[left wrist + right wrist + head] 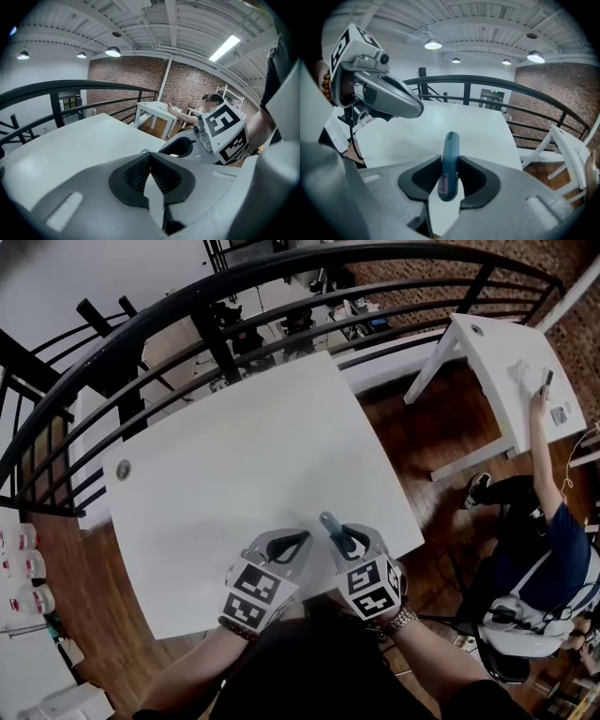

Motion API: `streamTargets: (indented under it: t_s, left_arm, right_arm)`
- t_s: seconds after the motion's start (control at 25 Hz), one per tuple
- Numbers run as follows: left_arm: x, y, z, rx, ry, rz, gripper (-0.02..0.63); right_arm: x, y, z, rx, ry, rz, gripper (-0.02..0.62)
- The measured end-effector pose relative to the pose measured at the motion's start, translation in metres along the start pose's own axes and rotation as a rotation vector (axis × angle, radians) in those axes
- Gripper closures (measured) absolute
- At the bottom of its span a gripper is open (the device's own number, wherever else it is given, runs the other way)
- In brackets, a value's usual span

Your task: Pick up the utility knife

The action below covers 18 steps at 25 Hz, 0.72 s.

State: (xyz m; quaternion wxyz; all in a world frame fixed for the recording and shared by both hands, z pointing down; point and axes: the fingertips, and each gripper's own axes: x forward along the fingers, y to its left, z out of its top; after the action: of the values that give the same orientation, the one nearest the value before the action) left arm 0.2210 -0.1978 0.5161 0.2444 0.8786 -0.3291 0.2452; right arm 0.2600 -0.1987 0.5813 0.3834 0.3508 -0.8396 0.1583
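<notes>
The teal utility knife [332,525] [450,146] stands pinched between the dark pads of my right gripper [347,538] [449,164], its rounded end poking up past the jaws, lifted off the white table [253,456]. A small pink label shows on its lower side. My left gripper [289,544] [150,157] hovers just left of the right one near the table's front edge, jaws shut with nothing between them. Each gripper shows in the other's view: the right gripper's body [206,140] and the left gripper's body [389,96].
A black curved railing [187,324] runs round the table's far side. A second white table [511,362] stands at the right, with a seated person [553,540] reaching onto it. Several bottles [23,568] sit at the far left. Wooden floor lies around.
</notes>
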Motion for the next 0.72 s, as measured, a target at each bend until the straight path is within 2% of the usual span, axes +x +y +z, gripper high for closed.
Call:
streamTargets:
  t_s: [0.24, 0.72]
  left_arm:
    - [-0.032, 0.004, -0.003, 0.001, -0.036, 0.053, 0.589]
    - [-0.147, 0.032, -0.039, -0.021, -0.132, 0.136, 0.589]
  right_arm:
    - [-0.012, 0.022, 0.024, -0.039, -0.05, 0.008, 0.486]
    - [-0.025, 0.124, 0.093, -0.103, -0.149, 0.018, 0.486]
